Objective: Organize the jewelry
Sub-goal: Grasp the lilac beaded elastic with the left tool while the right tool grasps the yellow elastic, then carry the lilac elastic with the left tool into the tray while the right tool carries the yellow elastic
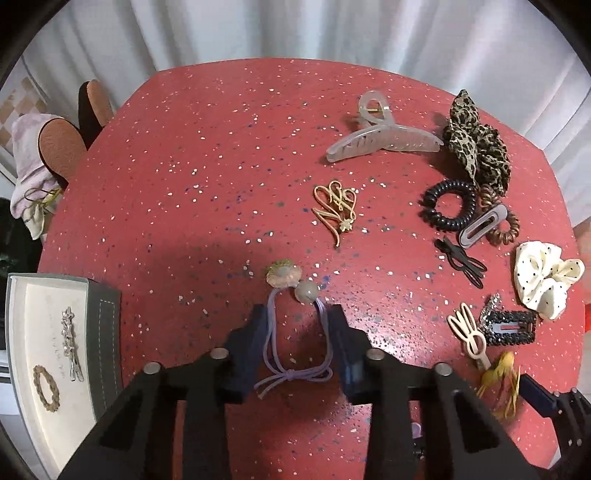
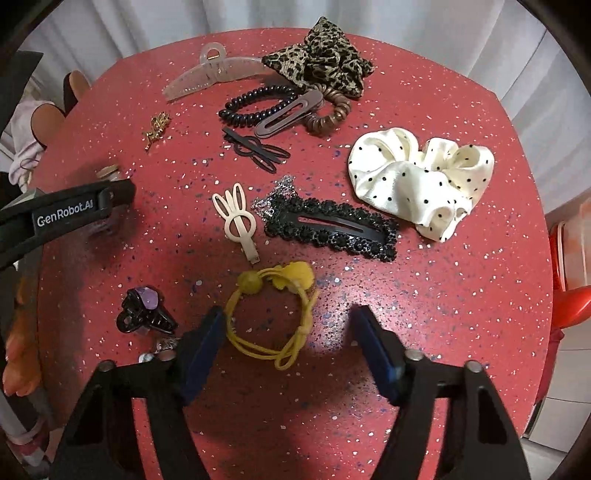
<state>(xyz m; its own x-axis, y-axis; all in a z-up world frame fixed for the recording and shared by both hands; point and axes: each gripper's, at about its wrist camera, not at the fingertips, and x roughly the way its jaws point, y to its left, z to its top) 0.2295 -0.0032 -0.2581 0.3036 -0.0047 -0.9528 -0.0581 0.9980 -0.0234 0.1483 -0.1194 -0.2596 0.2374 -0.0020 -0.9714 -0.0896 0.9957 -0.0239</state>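
Red speckled table (image 1: 192, 177) strewn with hair accessories; white curtain (image 1: 258, 29) behind.

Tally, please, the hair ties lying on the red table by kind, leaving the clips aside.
Fabric scrunchies: 2 (leopard-print scrunchie, polka-dot scrunchie)
Spiral ties: 2 (black coil tie, brown coil tie)
Beaded elastics: 2 (purple elastic tie, yellow elastic tie)
Total: 6

Left claw (image 1: 297, 325) steeply downward, fingers narrowed; right claw (image 2: 290, 330) likewise, fingers wider apart
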